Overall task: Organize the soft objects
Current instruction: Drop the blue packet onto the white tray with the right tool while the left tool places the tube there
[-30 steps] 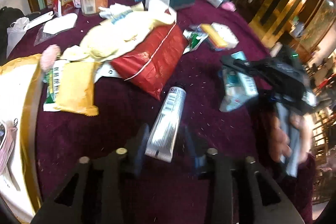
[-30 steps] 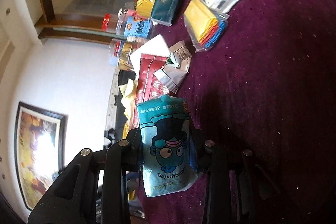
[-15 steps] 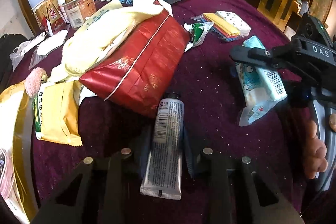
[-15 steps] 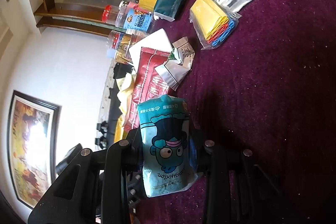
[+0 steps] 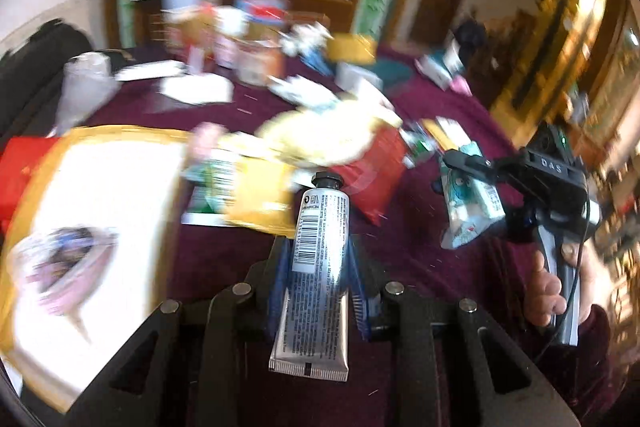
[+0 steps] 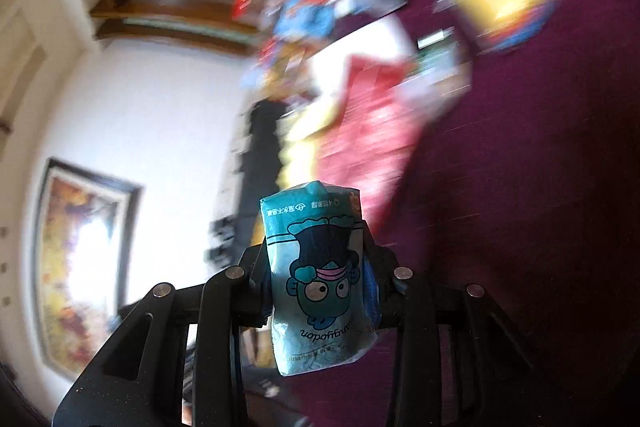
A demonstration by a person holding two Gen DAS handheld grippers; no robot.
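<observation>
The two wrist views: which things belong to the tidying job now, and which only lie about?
In hand:
- silver squeeze tube with black cap, clamped in the left tool
- teal cartoon tissue pack, between the right tool's opening jaws

Lying about:
- red foil bag
- yellow flat packet
- clear plastic jars, blurred
- purple tablecloth

**Both grippers loaded, raised off the surface**

The left gripper [image 5: 318, 259] clamps a silver tube [image 5: 318, 267], angled downward. The right gripper [image 6: 320, 279], gripped by a hand [image 5: 554, 287] at its handle, has its jaws easing open around a teal tissue packet [image 6: 320, 279] between them.
</observation>
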